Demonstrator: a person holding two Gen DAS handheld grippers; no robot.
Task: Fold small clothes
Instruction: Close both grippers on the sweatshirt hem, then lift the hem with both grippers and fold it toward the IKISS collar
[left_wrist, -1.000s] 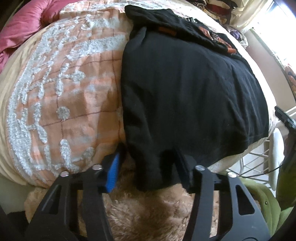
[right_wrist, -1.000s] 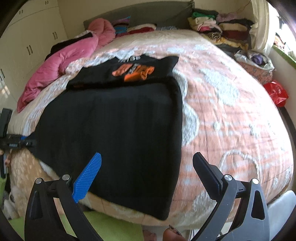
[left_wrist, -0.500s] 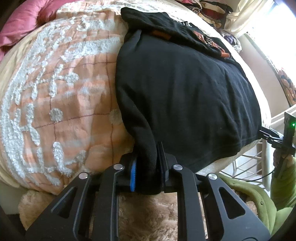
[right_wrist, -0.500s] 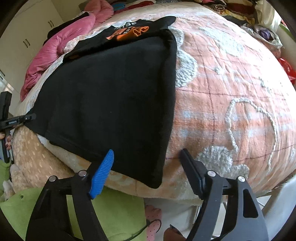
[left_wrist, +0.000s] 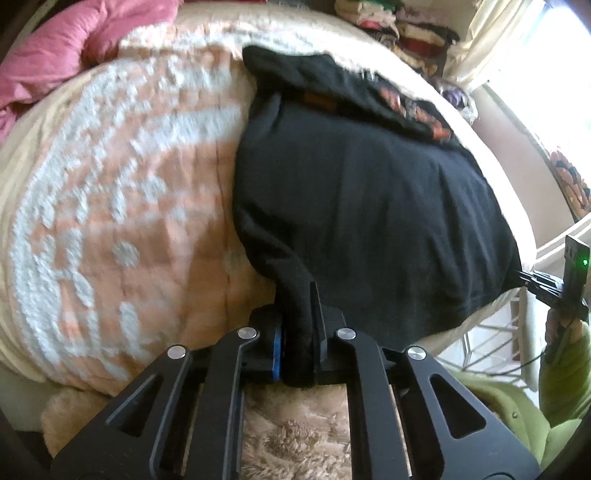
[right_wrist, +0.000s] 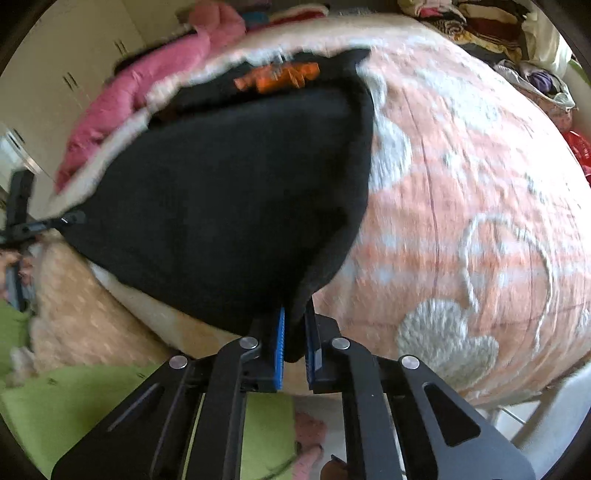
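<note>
A peach bedspread (left_wrist: 122, 206) carries a black garment (left_wrist: 369, 206). Both the left gripper (left_wrist: 299, 332) and right gripper (right_wrist: 293, 332) pinch its near corners, jaws having just closed. Orange print (right_wrist: 280, 75) illegible.

Right gripper (right_wrist: 295, 332) clamped on the near corner of a black shirt (right_wrist: 229, 199), jaws just closed with cloth pinched between. Shirt spread on a peach-and-white blanket (right_wrist: 472, 192). Orange print (right_wrist: 280, 75) at far end, blurred. Possibly the left gripper (right_wrist: 44, 225) holding the other corner.
</note>
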